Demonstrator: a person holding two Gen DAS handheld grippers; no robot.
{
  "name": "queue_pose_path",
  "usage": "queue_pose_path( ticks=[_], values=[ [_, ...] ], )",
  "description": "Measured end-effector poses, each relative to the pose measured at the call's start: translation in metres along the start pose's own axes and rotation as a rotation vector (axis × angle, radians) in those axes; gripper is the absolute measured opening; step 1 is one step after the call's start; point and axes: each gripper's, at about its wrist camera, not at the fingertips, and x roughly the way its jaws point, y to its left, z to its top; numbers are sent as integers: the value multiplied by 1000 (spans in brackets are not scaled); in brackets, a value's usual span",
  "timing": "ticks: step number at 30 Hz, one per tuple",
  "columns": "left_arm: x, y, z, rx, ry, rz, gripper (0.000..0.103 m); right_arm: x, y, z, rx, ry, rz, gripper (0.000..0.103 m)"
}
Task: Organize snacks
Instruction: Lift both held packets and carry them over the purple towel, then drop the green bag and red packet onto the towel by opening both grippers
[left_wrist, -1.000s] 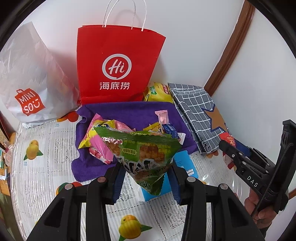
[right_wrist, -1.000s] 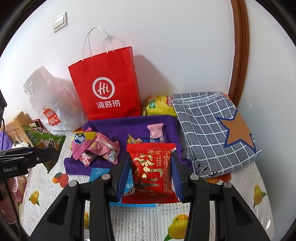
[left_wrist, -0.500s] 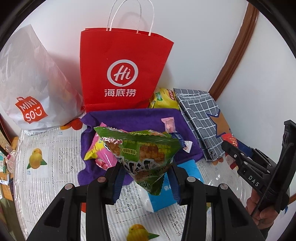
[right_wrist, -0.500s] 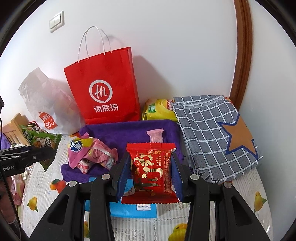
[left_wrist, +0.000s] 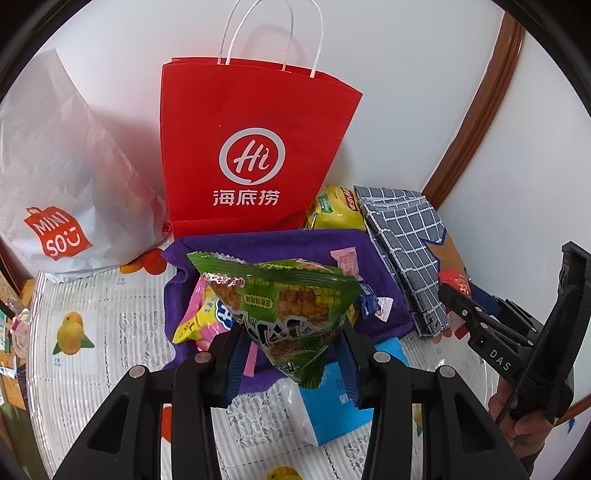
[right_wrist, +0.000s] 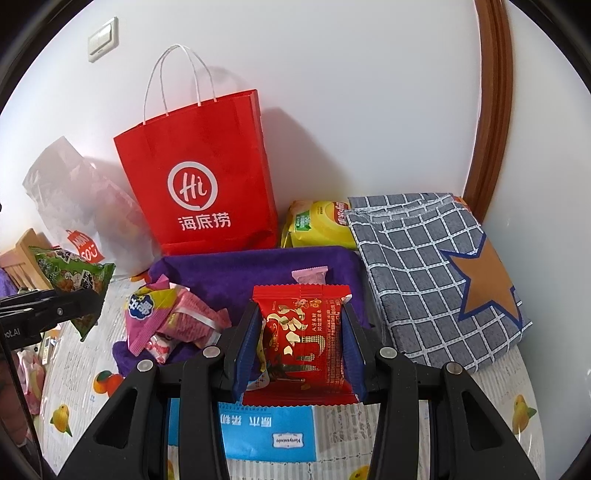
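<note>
A: Left gripper clamped on a green snack packet, pinched low near the pointed bottom seal, lifted clear above the purple cloth.

B: And the right gripper?

A: Closed on a flat red snack packet, blue pads pressing both side edges, held over the near edge of the same cloth, above a blue tissue pack.

B: Handling?

A: Light, probably. Crinkly foil film, glossy, likely slippery under the pads. Green one puffed with air, so soft and easy to crush; contents possibly brittle. Better taken at a crimped seal than across the belly.

B: Red one?

A: Flatter, squarish, zigzag-cut ends. Stiffer across the width, judging by how straight it sits between the pads. Side grip looks secure enough.

B: Rest of the snacks?

A: Loose pile of pink and yellow wrappers on the left part of the cloth, one small pink sweet farther back. Yellow chip bag against the wall.

B: Possible containers?

A: Upright red paper bag, stiff, rope handles, mouth open at the top. White plastic bag beside it, limp and wrinkled. Folded grey checked fabric with an orange star at right.

B: Surface?

A: Ribbed clear table cover with printed oranges.
</note>
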Motion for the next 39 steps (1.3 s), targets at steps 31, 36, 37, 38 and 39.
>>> queue_pose_path(
  ticks=[31, 36, 37, 38, 39],
  values=[
    [81, 35, 35, -14, 42, 13, 41, 95, 2, 25, 15, 63, -48, 43],
    [89, 39, 35, -15, 45, 21, 41, 116, -3, 23, 28, 85, -48, 43],
    [91, 40, 35, -14, 49, 24, 41, 119, -5, 23, 31, 88, -49, 43],
    [94, 41, 35, -16, 55, 25, 41, 122, -6, 23, 34, 92, -47, 43],
    [97, 42, 35, -22, 60, 24, 41, 125, -7, 22, 34, 96, -45, 43]
  ],
)
